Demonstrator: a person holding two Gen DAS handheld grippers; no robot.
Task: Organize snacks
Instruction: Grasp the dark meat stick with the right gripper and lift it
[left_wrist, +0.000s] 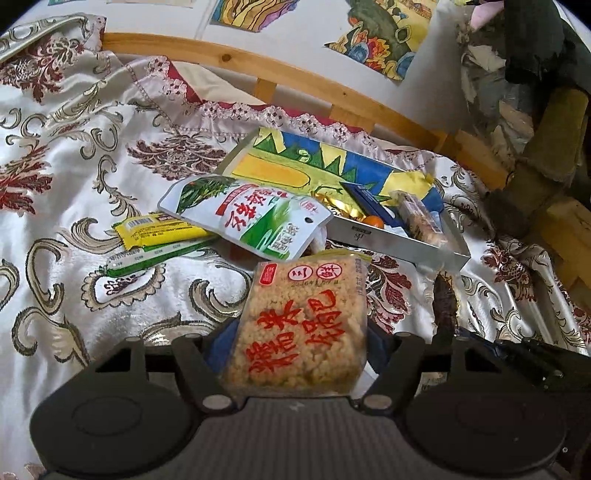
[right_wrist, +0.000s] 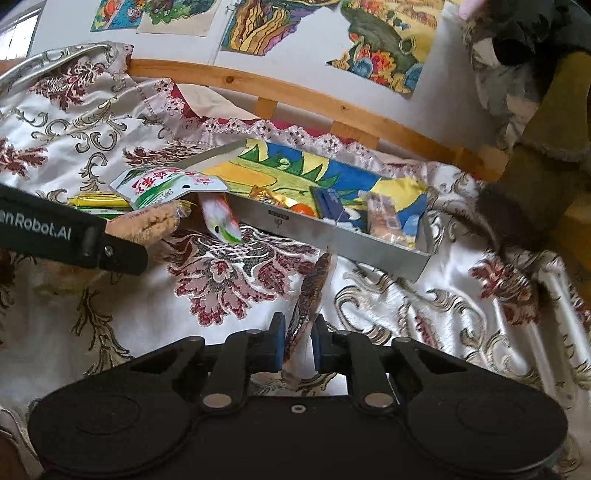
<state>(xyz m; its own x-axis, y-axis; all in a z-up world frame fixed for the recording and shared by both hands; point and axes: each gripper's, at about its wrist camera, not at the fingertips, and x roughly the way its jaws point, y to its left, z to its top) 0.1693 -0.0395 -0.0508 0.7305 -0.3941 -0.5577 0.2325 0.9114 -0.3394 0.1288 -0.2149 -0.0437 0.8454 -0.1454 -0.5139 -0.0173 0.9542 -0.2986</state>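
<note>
Pinching a thin dark snack packet (right_wrist: 309, 295) edge-up, the right gripper (right_wrist: 298, 347) is aiming it toward the tray (right_wrist: 354, 245). Beside it, the left gripper (left_wrist: 299, 354) is clamping a rice-cracker pack (left_wrist: 301, 325), likely bound there too; 2 bar packets (left_wrist: 159, 236) are waiting on the bedspread (left_wrist: 74, 184).

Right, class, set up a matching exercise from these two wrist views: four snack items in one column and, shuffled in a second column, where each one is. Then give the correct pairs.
Column A
1. rice cracker pack
2. flat dark snack packet
3. small orange
4. yellow wrapper

Column B
a. inside the metal tray
b. lying on the patterned cloth, left of the tray
c. between the left gripper's fingers
d. pinched edge-on in the right gripper

Pairs: 1-c, 2-d, 3-a, 4-b
</note>
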